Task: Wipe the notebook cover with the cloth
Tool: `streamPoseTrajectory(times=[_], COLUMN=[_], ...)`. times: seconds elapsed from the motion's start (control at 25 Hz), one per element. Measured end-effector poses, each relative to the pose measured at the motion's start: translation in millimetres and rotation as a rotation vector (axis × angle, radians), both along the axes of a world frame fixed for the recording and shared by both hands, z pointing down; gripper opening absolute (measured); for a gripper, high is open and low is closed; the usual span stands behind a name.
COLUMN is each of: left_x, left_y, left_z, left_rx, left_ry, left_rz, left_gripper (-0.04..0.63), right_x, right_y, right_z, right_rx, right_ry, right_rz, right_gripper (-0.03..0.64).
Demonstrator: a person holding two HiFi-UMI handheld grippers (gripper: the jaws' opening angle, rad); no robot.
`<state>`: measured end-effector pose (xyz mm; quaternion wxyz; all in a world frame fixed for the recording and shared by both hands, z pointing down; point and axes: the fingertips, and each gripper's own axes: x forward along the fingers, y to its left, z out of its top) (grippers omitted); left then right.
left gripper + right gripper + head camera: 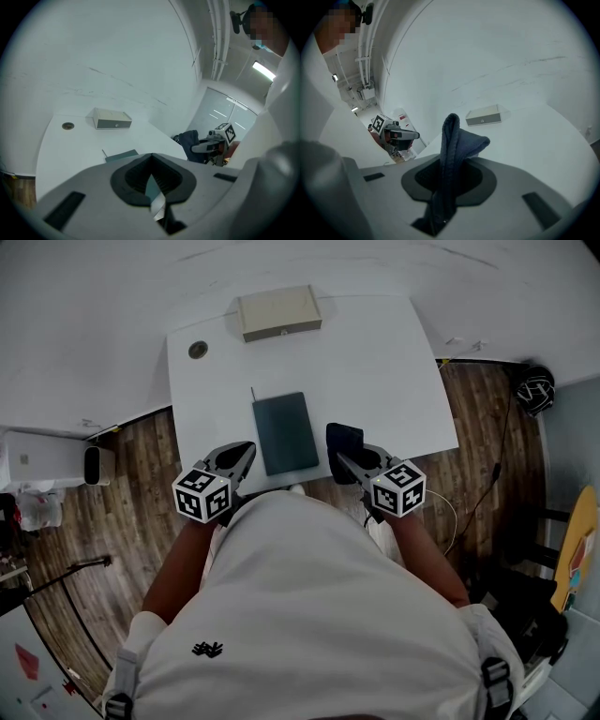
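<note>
Cloth (pixel 451 150), dark blue and limp, pinched in right gripper (pixel 449 180), beside thin dark-teal notebook (pixel 286 431) lying flat on white counter (pixel 384 362). Left gripper (pixel 240 457) closed, empty. Notebook likely light and slippery: steady an edge.

Counter (pixel 394 362): white.
Notebook (pixel 285 432): dark teal, flat near the front edge.
Left hand-held gripper (pixel 246 452): just left of the notebook, over the front edge.
Right hand-held gripper (pixel 339 457): just right of the notebook, gripping the cloth.
Cloth (pixel 343 438): dark, bunched, beside the notebook.
Box (pixel 278 312): beige, at the far edge.
</note>
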<state>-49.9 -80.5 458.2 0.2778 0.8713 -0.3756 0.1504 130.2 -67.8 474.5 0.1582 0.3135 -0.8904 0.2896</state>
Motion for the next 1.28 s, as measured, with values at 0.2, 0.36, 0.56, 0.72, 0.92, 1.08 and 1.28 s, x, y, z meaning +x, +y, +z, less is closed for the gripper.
streamPoseTrajectory(times=[0.2, 0.36, 0.56, 0.72, 0.92, 1.08, 1.28], left_x=[-6, -4, -3, -5, -9, -10, -7], left_y=[0, 2, 7, 11, 24, 37, 49], left_z=[3, 5, 10, 12, 16, 17, 21], left_rx=[-0.006, -0.014, -0.026, -0.038, -0.064, -0.088, -0.122], left_ry=[0.0, -0.006, -0.01, -0.019, -0.049, -0.077, -0.102], left_rz=[-0.021, -0.016, -0.016, -0.018, -0.014, -0.016, 0.002], left_gripper=[0.005, 0.005, 0.005, 0.005, 0.005, 0.005, 0.006], right_x=[0, 0, -5, -9, -18, -23, -24], right_y=[0, 0, 6, 12, 23, 30, 28], right_z=[1, -2, 0, 3, 9, 15, 24], right_rx=[0.01, 0.019, 0.027, 0.038, 0.02, 0.0, -0.002], right_ry=[0.007, 0.005, 0.009, 0.02, 0.006, -0.013, -0.017], right_rz=[-0.005, -0.011, -0.033, -0.05, -0.071, -0.092, -0.131], right_gripper=[0.063, 0.063, 0.063, 0.063, 0.063, 0.063, 0.063])
